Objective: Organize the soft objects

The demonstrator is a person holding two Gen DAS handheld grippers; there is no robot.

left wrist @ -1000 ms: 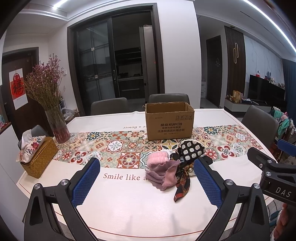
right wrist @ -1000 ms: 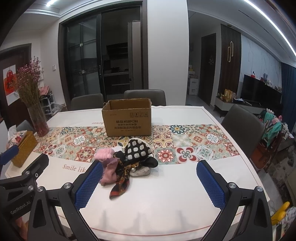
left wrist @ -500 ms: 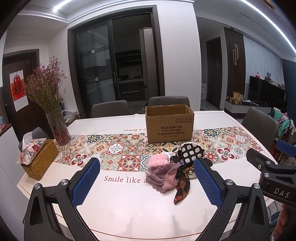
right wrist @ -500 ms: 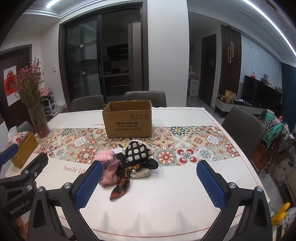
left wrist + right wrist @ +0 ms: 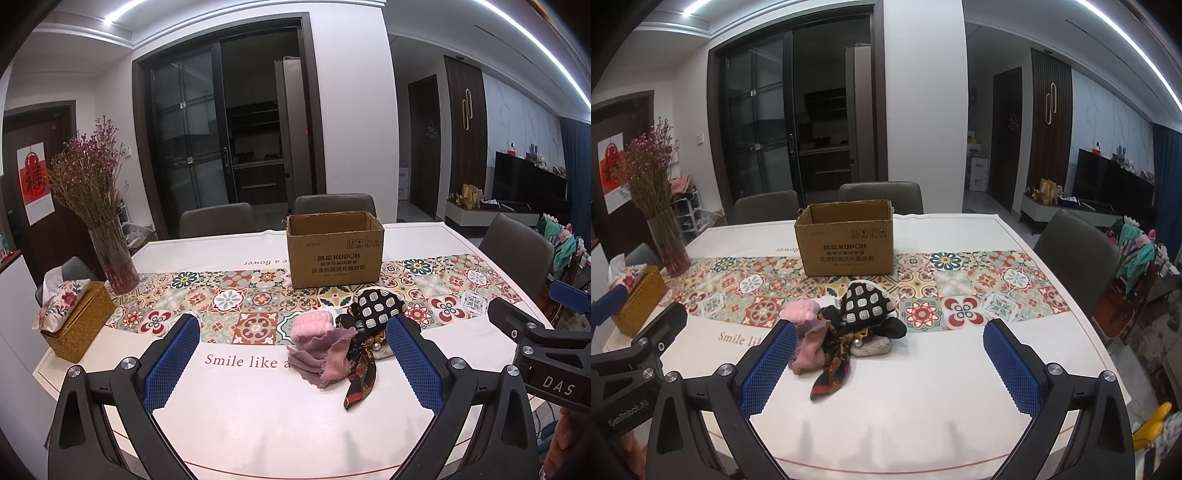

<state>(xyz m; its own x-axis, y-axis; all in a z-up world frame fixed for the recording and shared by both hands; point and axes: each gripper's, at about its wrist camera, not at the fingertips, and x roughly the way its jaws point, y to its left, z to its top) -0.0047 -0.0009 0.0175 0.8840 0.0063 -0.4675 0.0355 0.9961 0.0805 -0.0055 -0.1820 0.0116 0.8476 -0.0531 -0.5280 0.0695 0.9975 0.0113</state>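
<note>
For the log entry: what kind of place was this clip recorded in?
Most likely a home dining area open to a living room: a dining table ringed by chairs, a television on a low cabinet, and a vase of dried flowers.

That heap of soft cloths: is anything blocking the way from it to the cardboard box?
Nothing visible does. The heap of cloths lies just in front of the open cardboard box, with only bare patterned runner between them.
</note>
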